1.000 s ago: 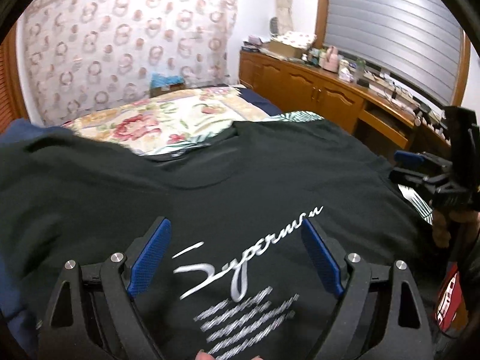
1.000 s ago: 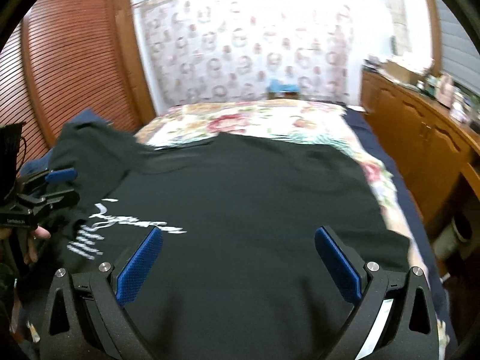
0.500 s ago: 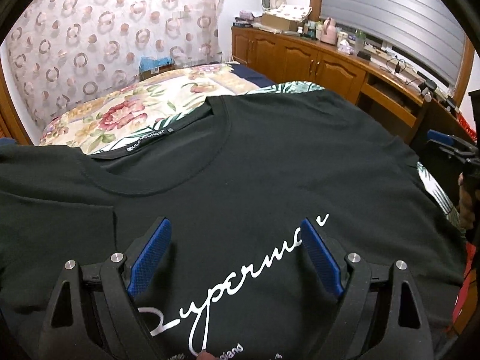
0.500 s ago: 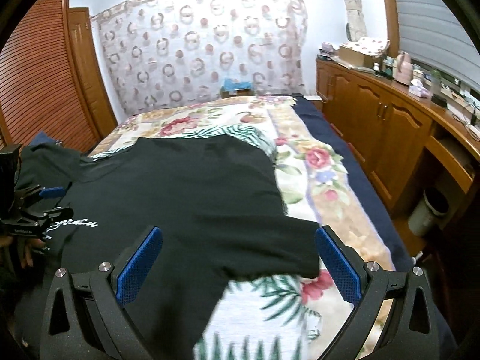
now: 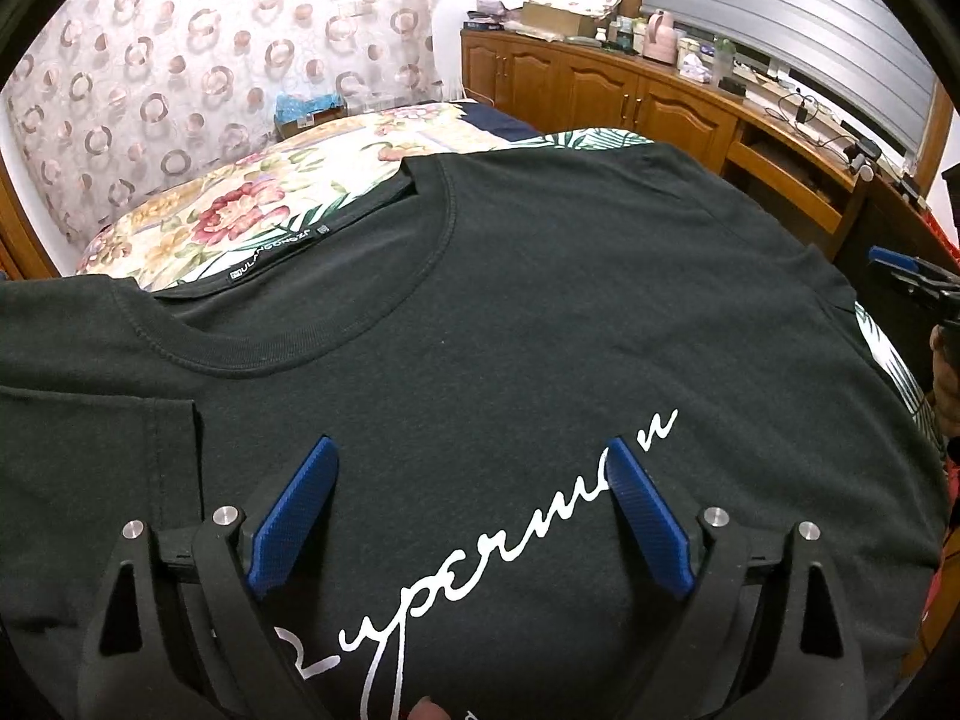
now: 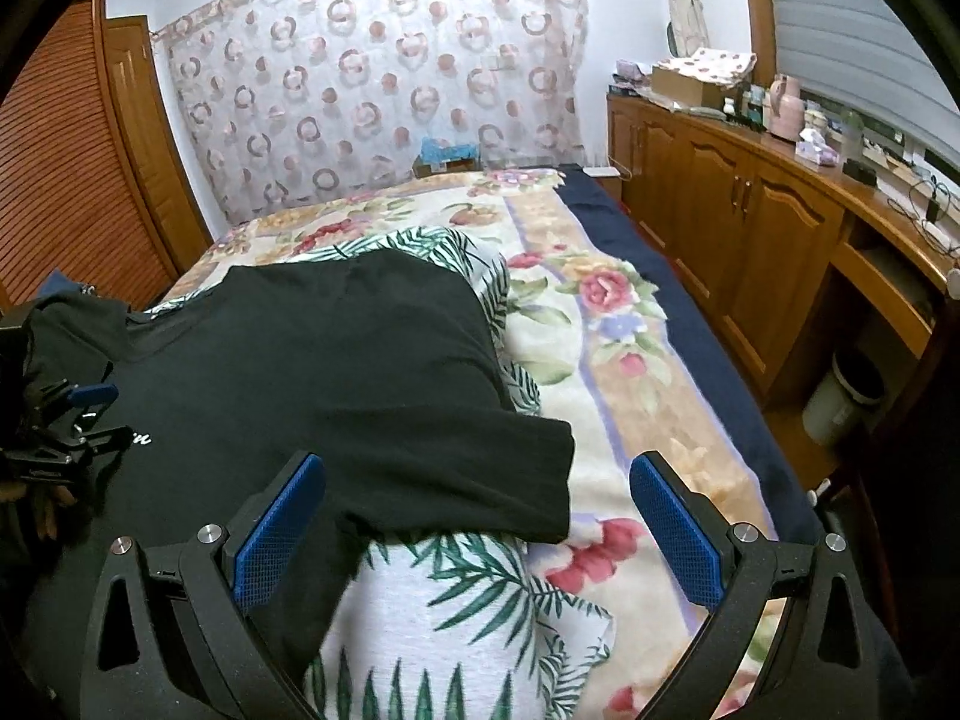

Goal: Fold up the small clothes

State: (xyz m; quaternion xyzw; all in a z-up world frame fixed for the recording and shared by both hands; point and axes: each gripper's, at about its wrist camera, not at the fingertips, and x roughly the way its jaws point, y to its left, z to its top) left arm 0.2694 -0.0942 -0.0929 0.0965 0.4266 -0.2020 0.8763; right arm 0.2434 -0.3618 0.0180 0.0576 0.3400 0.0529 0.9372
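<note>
Left wrist view: black T-shirt (image 5: 540,312) now fills almost the whole frame, lying front-up on the floral bedspread (image 5: 252,204), collar (image 5: 336,324) pointing to the far end of the bed, white script print (image 5: 480,552) right under the left gripper (image 5: 474,516). A second ago this view sat higher and further back, with more bedspread showing; now the camera is lower and closer over the chest. Left jaws have just been opening a bit more, blue pads stand wide apart, nothing pinched between them, only shirt fabric lying below. Right wrist view has swung off the shirt body toward its edge: earlier it showed all black cloth, now the right gripper (image 6: 477,516) frames the short sleeve (image 6: 510,480), which sticks out over the bedspread and a leaf-print cloth (image 6: 456,612). Right jaws wide open too, holding nothing. Reads as shirt spread and let go, folding proper not started; sleeve on the right side looks like the likely first grab. Room: patterned curtain (image 6: 372,78) behind the bed, wooden louvred wardrobe doors (image 6: 66,180) on one side, long wooden cabinet (image 6: 750,222) with clutter on top along the other, white bin (image 6: 846,396) on the floor in the cabinet recess, small blue box (image 6: 447,153) at the far end of the bed.
</note>
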